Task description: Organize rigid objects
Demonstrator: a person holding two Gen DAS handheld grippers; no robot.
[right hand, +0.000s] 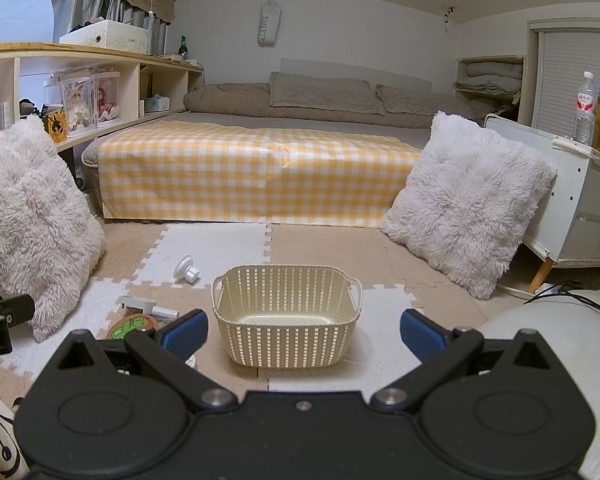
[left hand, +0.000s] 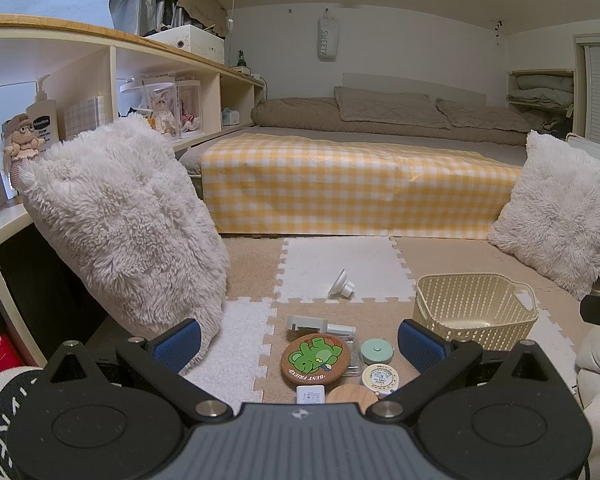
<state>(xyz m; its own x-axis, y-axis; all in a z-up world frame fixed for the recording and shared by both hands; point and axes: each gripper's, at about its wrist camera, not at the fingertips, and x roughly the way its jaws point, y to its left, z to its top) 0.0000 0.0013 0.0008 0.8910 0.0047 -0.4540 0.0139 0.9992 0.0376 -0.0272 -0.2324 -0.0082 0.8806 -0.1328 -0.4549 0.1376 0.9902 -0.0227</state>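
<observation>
A cream slatted basket (left hand: 476, 308) (right hand: 286, 316) stands on the foam floor mat, with nothing in it. Left of it lies a cluster of small items: a round cork coaster with a green bear (left hand: 313, 357) (right hand: 132, 327), a mint round tape measure (left hand: 376, 351), a white round tape measure (left hand: 379, 378), a wooden disc (left hand: 351, 394), a white charger block (left hand: 310, 395) and a white stapler-like tool (left hand: 320, 326) (right hand: 148, 307). A white cone-shaped piece (left hand: 341, 285) (right hand: 186, 269) lies farther back. My left gripper (left hand: 300, 340) hangs open above the cluster. My right gripper (right hand: 304, 332) is open in front of the basket.
Fluffy white pillows lean at the left (left hand: 120, 232) and right (right hand: 468, 200). A bed with a yellow checked cover (right hand: 256, 172) closes the back. Shelves with dolls and bottles (left hand: 100, 92) run along the left, and a white cabinet with bottles (right hand: 580, 184) stands at the right.
</observation>
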